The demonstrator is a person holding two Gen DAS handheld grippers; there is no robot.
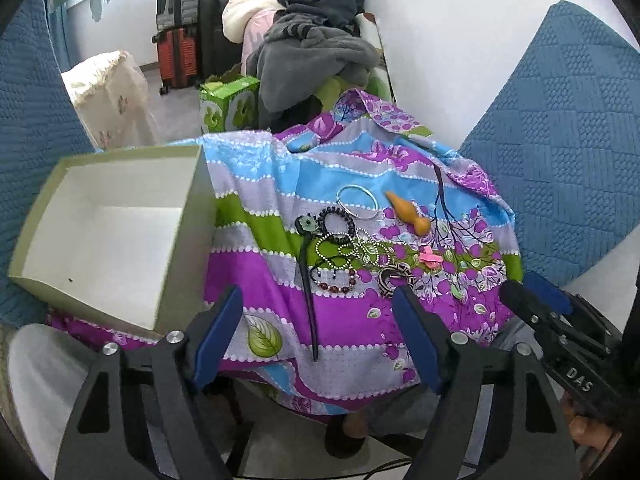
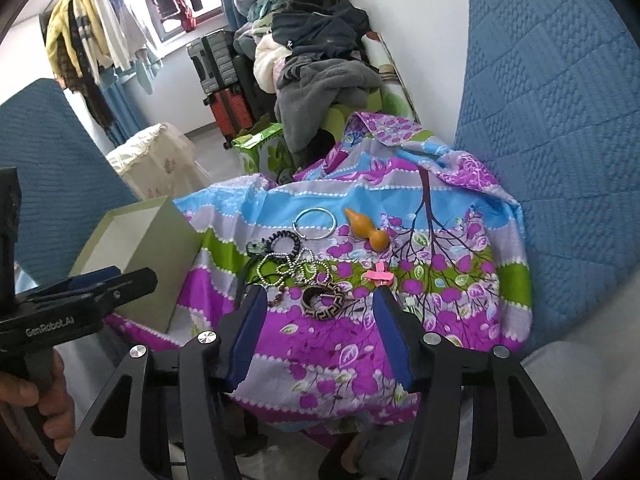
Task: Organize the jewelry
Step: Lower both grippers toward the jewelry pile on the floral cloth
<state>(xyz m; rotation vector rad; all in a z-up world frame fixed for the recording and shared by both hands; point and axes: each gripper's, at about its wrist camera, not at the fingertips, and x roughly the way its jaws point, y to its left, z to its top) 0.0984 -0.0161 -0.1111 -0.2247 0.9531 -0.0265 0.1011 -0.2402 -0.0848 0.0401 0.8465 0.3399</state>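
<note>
Jewelry lies on a floral cloth (image 1: 352,320): a silver bangle (image 1: 357,201), an orange gourd charm (image 1: 408,214), a black beaded bracelet (image 1: 339,220), a long black hair stick (image 1: 308,292), bead chains (image 1: 352,250), a dark red bead bracelet (image 1: 340,282), a patterned ring (image 1: 394,276) and a pink clip (image 1: 430,258). An open empty pale green box (image 1: 108,236) stands left of them. My left gripper (image 1: 320,300) is open, near the cloth's front. My right gripper (image 2: 320,300) is open, just short of the patterned ring (image 2: 322,300); the bangle (image 2: 314,222) and gourd (image 2: 366,226) lie beyond.
Blue quilted cushions (image 1: 560,152) flank the cloth on both sides. Behind are a pile of clothes (image 1: 312,52), a green carton (image 1: 228,104) and suitcases (image 1: 178,40). The right gripper (image 1: 532,292) shows at the left wrist view's right edge.
</note>
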